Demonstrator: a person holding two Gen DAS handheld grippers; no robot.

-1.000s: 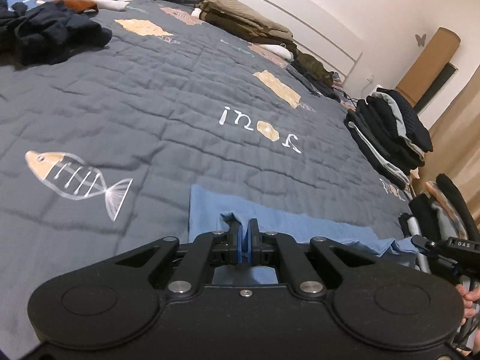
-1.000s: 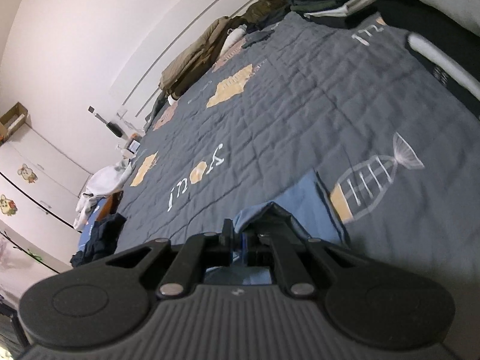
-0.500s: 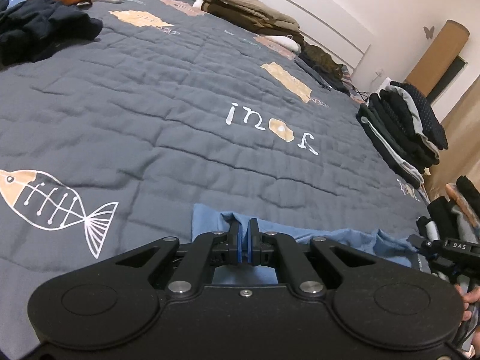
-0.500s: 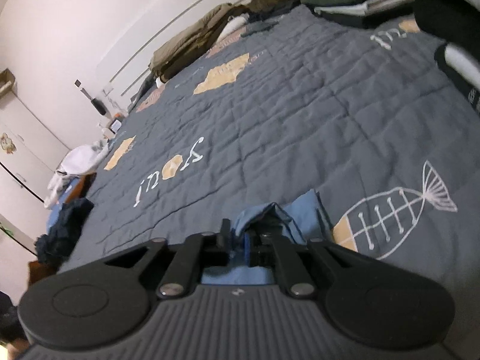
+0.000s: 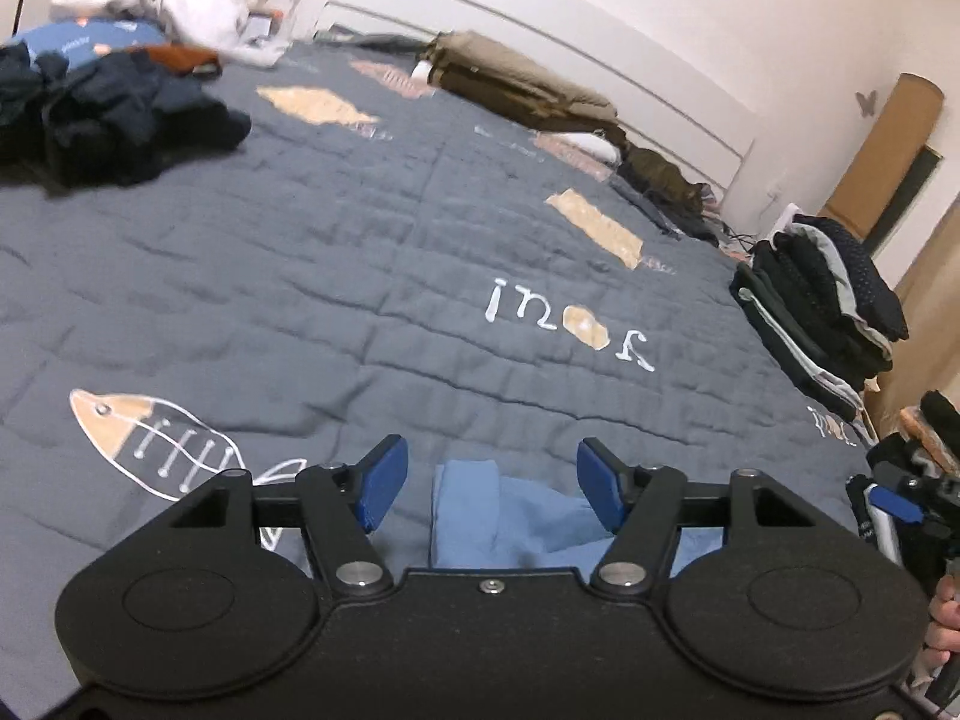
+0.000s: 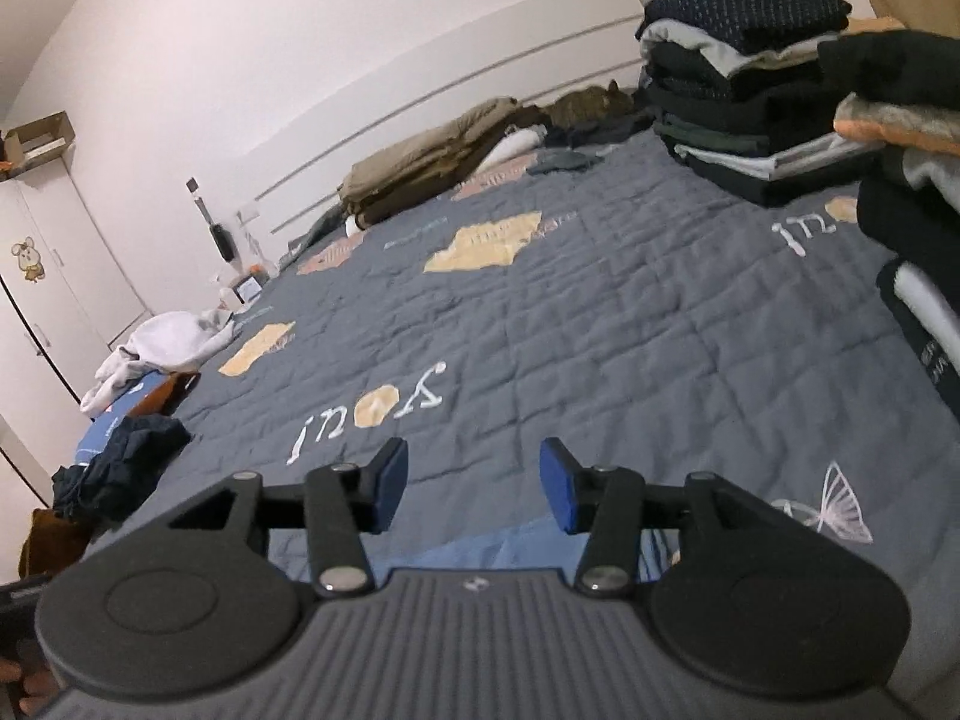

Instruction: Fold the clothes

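Left gripper (image 5: 491,486) jaws opening, blue garment (image 5: 480,510) lying loose between them at 6 o'clock, right gripper (image 6: 474,493) jaws opening over its edge, grey quilt (image 5: 372,276) open ahead, folded stack (image 5: 822,312) at 3 o'clock, dark heap (image 5: 114,114) at 10 o'clock.

The left gripper (image 5: 492,489) has a smooth black housing, two round caps, silver screws and blue pads (image 5: 384,483). The right gripper (image 6: 474,492) matches, though its ribbed housing looks greyer, perhaps from the light.
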